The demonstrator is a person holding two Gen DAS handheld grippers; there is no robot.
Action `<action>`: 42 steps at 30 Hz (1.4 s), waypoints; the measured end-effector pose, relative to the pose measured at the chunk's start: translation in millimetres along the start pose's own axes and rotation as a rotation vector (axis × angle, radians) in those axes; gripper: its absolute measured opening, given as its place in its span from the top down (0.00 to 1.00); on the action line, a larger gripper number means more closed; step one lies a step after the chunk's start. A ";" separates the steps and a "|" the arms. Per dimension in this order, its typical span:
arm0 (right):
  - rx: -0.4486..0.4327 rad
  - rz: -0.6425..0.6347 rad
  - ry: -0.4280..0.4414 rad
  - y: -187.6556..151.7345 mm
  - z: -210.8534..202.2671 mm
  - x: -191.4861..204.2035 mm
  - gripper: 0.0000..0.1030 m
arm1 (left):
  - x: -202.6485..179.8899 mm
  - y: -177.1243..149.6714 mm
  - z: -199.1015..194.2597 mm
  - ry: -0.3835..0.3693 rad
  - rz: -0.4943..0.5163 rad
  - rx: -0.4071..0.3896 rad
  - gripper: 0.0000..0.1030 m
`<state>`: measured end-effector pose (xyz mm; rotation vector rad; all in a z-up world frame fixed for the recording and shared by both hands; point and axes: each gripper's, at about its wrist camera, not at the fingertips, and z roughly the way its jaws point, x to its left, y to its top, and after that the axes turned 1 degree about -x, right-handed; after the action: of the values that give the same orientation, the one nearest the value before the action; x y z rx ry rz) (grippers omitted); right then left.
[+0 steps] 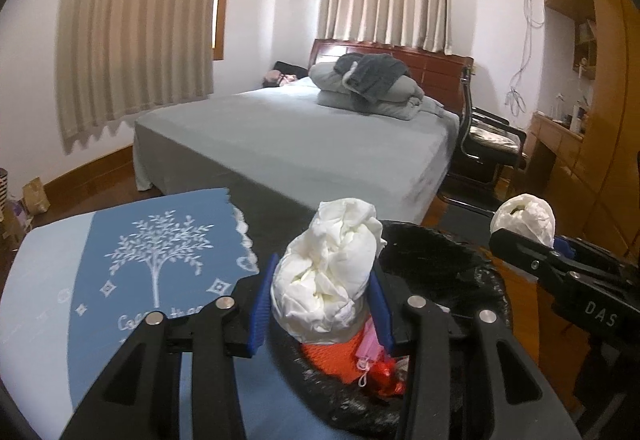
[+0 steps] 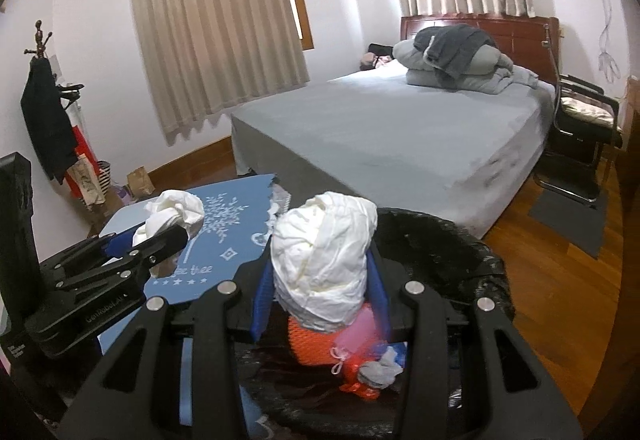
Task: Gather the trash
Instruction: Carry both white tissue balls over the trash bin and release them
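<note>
The crumpled white tissue wad (image 1: 326, 272) sits clamped between the blue pads (image 1: 259, 310) of my left gripper (image 1: 320, 314), which is closed on it, and it hangs over the open mouth of the black-lined trash bin (image 1: 476, 272). My right gripper (image 2: 320, 304) is likewise closed on a second white tissue wad (image 2: 324, 264), held over the same bin; from the left wrist view that second wad (image 1: 524, 218) shows beyond the bin's far right rim, and from the right wrist view my left gripper (image 2: 160, 236) shows out to the side with its wad.

Below both wads, inside the bin, lie an orange mesh net (image 2: 312, 340), a pink wrapper (image 2: 356, 332), a shiny red scrap (image 1: 386, 376) and a small grey scrap (image 2: 378, 370).

The bin's rim is just beside the edge of the table, whose blue cloth with a white tree print (image 1: 156, 260) ends in a scalloped lace border (image 1: 244, 228) near the rim. I cannot tell whether cloth and bin touch.

Beyond the bin the grey bed (image 1: 312, 136) stands close, its corner facing me. To the right of the bed there is bare wooden floor (image 2: 560, 280), with a dark mat (image 2: 568, 220) and a black chair (image 2: 584, 128) farther off. On the other side, paper bags (image 2: 140, 180) lie along the wall under the curtain (image 2: 216, 24).
</note>
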<state>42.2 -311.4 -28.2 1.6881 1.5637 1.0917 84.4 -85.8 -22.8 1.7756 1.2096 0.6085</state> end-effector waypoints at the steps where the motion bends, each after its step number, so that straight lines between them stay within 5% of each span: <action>1: 0.000 0.002 -0.005 -0.2 0.2 -2.7 0.62 | -3.4 0.5 4.6 -0.005 0.005 0.005 0.59; 35: 0.050 0.044 -0.068 4.8 45.1 -63.4 0.58 | -37.1 2.0 105.2 -0.092 0.048 0.100 0.57; 42: 0.042 0.056 -0.092 6.4 47.7 -69.8 0.34 | -34.3 2.1 111.9 -0.116 0.044 0.121 0.42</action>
<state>88.4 -375.8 -58.5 1.7944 1.5000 1.0006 158.5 -160.8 -73.8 1.9161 1.1516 0.4587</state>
